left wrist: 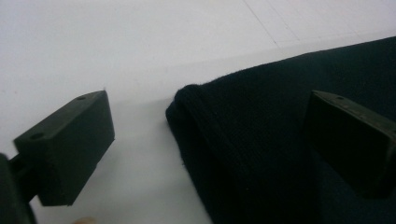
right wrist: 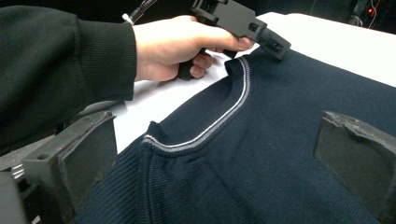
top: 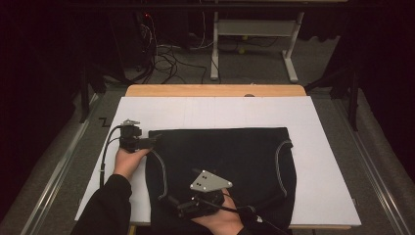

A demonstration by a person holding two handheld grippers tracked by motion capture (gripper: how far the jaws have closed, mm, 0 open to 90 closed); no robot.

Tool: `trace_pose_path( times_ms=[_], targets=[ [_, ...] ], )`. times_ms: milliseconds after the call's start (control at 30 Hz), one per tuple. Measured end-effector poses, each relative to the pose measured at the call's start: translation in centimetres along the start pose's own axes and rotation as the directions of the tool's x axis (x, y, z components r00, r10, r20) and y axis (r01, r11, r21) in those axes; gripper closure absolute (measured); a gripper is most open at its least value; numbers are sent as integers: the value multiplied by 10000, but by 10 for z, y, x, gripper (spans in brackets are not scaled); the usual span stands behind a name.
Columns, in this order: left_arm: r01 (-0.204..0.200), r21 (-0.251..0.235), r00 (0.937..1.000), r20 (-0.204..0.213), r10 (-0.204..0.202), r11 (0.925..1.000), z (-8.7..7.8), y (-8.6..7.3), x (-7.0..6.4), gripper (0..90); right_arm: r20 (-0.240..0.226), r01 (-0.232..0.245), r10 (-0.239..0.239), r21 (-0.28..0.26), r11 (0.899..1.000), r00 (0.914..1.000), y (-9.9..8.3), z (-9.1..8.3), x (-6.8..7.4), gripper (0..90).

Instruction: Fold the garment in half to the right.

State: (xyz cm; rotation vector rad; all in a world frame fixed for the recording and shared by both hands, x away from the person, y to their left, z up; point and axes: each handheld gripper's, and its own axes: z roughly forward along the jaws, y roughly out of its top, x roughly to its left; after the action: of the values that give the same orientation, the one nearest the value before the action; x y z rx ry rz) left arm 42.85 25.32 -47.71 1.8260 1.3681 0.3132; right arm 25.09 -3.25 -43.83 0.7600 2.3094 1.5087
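Note:
A dark navy knitted garment with a grey-white trim lies flat on the white board. My left gripper is at its far left corner, open, with one jaw over the board and the other over the cloth; the folded corner lies between them. My right gripper hovers open over the garment's near left part, jaws wide on either side of the trimmed curved edge. In the right gripper view the left gripper and the hand holding it touch the far corner.
The white board rests on a wooden table, with bare board left, right and beyond the garment. On the floor behind are cables and a white table frame. Metal rails run along both sides.

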Motion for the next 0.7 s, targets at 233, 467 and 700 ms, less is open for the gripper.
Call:
trace_pose_path(
  times_ms=[233, 467, 700],
  targets=[
    [-178, 592, 9998, 67, 175, 9981, 7, -1, -7, 247, -265, 90, -82, 280, 9996, 9996, -4, 7, 6, 5],
    [-412, 624, 9920, -1164, 483, 9972, 10, -3, -19, 404, -419, 55, -34, 506, 9987, 9991, -8, 13, 10, 10],
    [-236, 504, 9989, -403, 257, 9984, 8, -7, -16, 671, -576, 207, -166, 713, 9972, 9982, -8, 17, 15, 39]
  ],
)
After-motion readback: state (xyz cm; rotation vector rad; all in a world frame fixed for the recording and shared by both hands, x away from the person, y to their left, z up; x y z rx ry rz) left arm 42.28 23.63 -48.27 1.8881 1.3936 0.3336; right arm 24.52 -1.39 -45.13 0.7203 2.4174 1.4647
